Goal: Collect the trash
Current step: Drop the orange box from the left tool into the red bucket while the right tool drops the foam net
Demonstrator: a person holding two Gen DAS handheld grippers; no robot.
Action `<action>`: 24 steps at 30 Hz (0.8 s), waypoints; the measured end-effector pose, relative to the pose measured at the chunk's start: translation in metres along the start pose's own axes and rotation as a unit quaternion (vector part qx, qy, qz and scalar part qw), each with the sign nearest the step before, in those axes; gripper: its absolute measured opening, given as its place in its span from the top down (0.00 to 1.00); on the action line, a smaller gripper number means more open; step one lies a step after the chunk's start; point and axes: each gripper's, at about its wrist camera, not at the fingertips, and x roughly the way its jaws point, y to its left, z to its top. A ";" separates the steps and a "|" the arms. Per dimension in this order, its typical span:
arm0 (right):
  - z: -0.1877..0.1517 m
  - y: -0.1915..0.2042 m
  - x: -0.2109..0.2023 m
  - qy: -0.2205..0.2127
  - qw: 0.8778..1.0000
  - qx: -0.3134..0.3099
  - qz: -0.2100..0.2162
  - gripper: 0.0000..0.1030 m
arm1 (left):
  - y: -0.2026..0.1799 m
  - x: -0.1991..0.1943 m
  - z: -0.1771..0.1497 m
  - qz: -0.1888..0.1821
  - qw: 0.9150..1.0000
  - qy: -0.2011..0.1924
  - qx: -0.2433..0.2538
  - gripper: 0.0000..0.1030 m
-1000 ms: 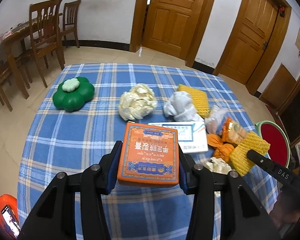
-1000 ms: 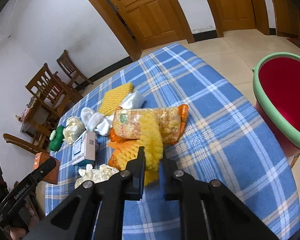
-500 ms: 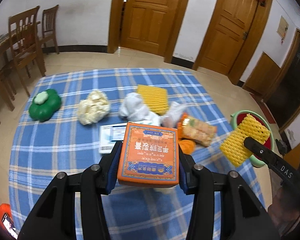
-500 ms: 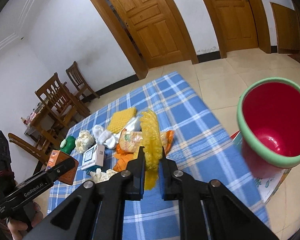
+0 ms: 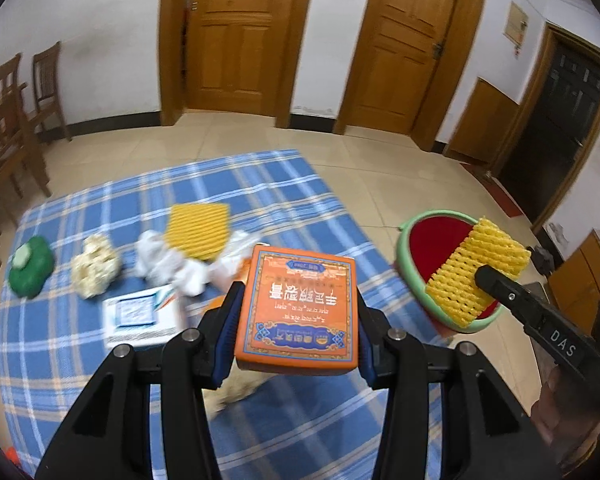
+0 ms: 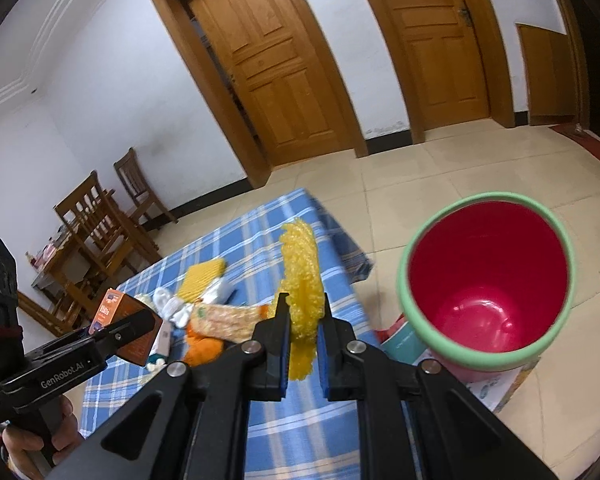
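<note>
Left gripper point(image 5: 298, 316): fingers pinch an orange box point(image 5: 298, 308) by its two side faces; the box is held clear above the desk point(image 5: 80, 360), printed face up.

Right gripper point(image 6: 302, 334): fingers pressed together on a yellow foam net point(image 6: 302, 280), which stands up out of the grip. In the left wrist view the net point(image 5: 474, 272) hangs over the rim of the red bin point(image 5: 436, 240).

The red bin with green rim point(image 6: 486, 276) stands on the floor just off the desk's right edge; its inside shows bare.

On the blue plaid desk: a green flower-shaped container point(image 5: 30, 266) near the left edge, a cream crumpled wad point(image 5: 96, 266), white crumpled tissue point(image 5: 168, 262), a second yellow foam sheet point(image 5: 198, 232) toward the far edge, a white and blue box point(image 5: 140, 316), and a snack packet point(image 6: 224, 320) beside orange netting point(image 6: 202, 352).
</note>
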 end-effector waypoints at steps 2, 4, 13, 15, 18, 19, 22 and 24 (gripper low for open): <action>0.001 -0.013 -0.005 -0.006 1.000 0.009 -0.006 0.88 | -0.014 0.005 0.004 -0.006 1.000 0.000 0.013 0.52; 0.003 -0.026 -0.008 -0.012 1.000 0.019 -0.014 0.88 | -0.028 0.009 0.008 -0.010 1.000 0.002 0.026 0.52; 0.002 -0.081 -0.012 -0.020 0.996 0.058 -0.060 0.88 | -0.097 0.045 0.021 -0.047 0.995 0.023 0.082 0.52; 0.003 -0.091 -0.011 -0.020 0.995 0.064 -0.070 0.88 | -0.109 0.055 0.022 -0.056 0.994 0.032 0.089 0.52; 0.002 -0.108 -0.009 -0.020 0.993 0.074 -0.087 0.88 | -0.127 0.068 0.023 -0.062 0.992 0.038 0.105 0.52; 0.002 -0.113 -0.009 -0.020 0.993 0.077 -0.091 0.88 | -0.134 0.073 0.024 -0.063 0.991 0.039 0.111 0.52; 0.001 -0.127 -0.005 -0.015 0.991 0.090 -0.100 0.87 | -0.147 0.088 0.025 -0.066 0.989 0.042 0.124 0.52; -0.001 -0.138 -0.001 -0.011 0.989 0.099 -0.106 0.87 | -0.156 0.097 0.024 -0.068 0.988 0.044 0.132 0.52</action>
